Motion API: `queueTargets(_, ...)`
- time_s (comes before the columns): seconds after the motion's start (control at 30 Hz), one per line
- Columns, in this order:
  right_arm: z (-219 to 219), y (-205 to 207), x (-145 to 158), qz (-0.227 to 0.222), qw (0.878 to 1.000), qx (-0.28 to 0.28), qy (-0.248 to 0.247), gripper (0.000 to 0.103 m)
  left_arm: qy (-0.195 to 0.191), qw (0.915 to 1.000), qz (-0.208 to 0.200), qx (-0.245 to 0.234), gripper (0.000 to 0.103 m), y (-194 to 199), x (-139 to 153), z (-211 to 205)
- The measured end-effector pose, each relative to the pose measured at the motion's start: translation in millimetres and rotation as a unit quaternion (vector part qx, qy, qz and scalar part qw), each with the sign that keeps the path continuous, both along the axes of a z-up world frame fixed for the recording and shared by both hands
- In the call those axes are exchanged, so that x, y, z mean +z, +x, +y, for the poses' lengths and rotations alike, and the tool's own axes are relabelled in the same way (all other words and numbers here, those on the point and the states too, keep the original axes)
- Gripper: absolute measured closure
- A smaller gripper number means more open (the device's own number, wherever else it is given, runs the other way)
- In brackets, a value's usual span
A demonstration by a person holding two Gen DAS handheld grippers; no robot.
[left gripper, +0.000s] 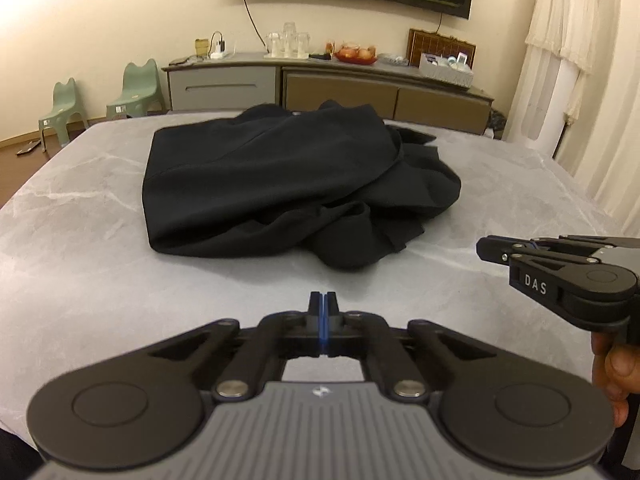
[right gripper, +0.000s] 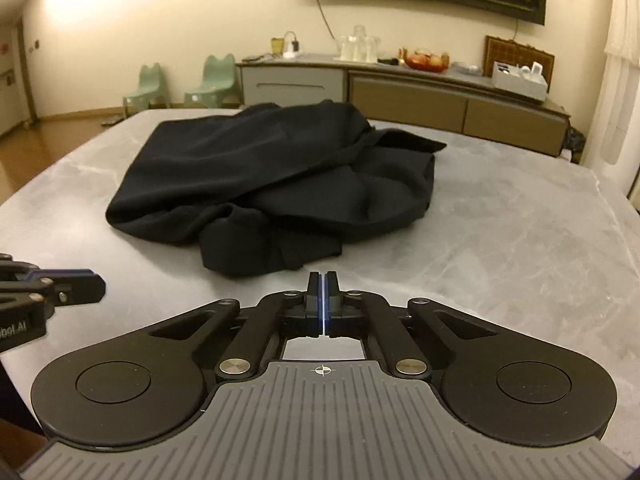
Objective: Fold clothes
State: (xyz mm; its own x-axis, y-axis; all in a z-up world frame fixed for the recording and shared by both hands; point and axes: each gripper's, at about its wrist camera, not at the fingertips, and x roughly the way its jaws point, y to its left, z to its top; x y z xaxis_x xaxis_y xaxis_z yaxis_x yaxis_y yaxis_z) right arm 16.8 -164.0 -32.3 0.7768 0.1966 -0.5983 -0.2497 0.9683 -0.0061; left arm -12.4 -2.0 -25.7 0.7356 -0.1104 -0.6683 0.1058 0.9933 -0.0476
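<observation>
A black garment [left gripper: 280, 184] lies loosely bunched on the grey marble table [left gripper: 100, 240], with crumpled folds at its near right side. It also shows in the right wrist view [right gripper: 280, 184]. My left gripper [left gripper: 323, 298] is shut and empty, above the table a short way in front of the garment. My right gripper [right gripper: 322, 278] is shut and empty, its tips close to the garment's near crumpled edge. The right gripper also shows at the right of the left wrist view [left gripper: 486, 249]. The left gripper shows at the left of the right wrist view [right gripper: 98, 286].
A long sideboard [left gripper: 328, 84] stands behind the table with glasses, a fruit bowl and a box on it. Two green child chairs [left gripper: 138, 88] stand at the back left. A white curtain [left gripper: 568, 60] hangs at the right. The table [right gripper: 500, 240] extends around the garment.
</observation>
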Motion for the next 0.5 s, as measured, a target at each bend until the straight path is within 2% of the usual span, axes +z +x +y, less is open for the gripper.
queueTargets(0.13, 0, 0, 0, -0.002, 1.0, -0.001, 0.006, 0.103, 0.003, 1.0, -0.003, -0.001, 0.102, 5, -1, 2)
queueTargets(0.2, -1, 2, -3, -0.001, 1.0, -0.01, 0.008, 0.095, 0.011, 0.9999, -0.001, -0.005, 0.093, 11, -1, 3)
queueTargets(0.23, -1, 4, -4, 0.0, 1.0, -0.014, 0.009, 0.077, 0.014, 0.9999, -0.005, -0.003, 0.07, 15, -2, 4)
queueTargets(0.27, -2, 5, -5, -0.001, 1.0, -0.019, 0.012, 0.047, 0.017, 0.9998, -0.008, -0.002, 0.024, 19, -2, 6)
queueTargets(0.3, -3, 6, -6, -0.002, 1.0, -0.025, 0.015, 0.036, 0.021, 0.9997, -0.012, 0.0, 0.004, 22, -3, 8)
queueTargets(0.33, -5, 7, -6, -0.005, 0.999, -0.029, 0.018, 0.024, 0.026, 0.9994, -0.022, 0.007, 0.0, 25, -4, 10)
queueTargets(0.37, -6, 8, -6, -0.008, 0.999, -0.036, 0.02, 0.019, 0.032, 0.9992, -0.022, 0.007, 0.0, 30, -6, 14)
queueTargets(0.5, -13, 17, -8, 0.0, 0.998, -0.051, 0.032, 0.014, 0.043, 0.9989, -0.014, 0.011, 0.0, 58, -14, 34)
